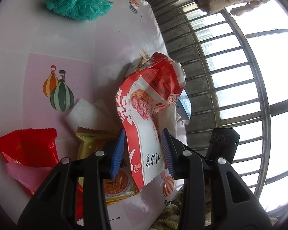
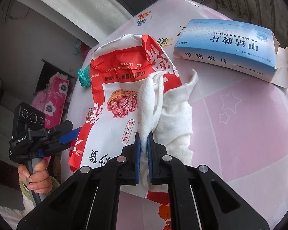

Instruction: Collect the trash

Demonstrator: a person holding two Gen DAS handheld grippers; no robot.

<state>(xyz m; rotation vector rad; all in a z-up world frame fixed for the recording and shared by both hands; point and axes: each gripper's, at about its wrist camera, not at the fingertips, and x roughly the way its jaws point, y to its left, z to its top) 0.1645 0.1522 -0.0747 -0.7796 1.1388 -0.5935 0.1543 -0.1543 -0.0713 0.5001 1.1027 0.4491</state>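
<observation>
A red and white paper snack bag [image 1: 144, 103] stands upright on the pink table [image 1: 67, 38]; it also shows in the right wrist view [image 2: 113, 99]. My left gripper [image 1: 142, 149] has its blue pads on both sides of the bag's lower part and grips it. My right gripper [image 2: 143, 149] is shut on a crumpled white tissue [image 2: 163, 103] right beside the bag. The tissue also shows behind the bag in the left wrist view [image 1: 169, 118].
A blue medicine box [image 2: 224, 44] with an open flap lies beyond the tissue. A green plastic bag [image 1: 74, 2], a red wrapper [image 1: 28, 147], a yellow noodle packet [image 1: 98, 147] and a white pad [image 1: 84, 113] lie on the table. The table edge and a window grille [image 1: 230, 76] are at right.
</observation>
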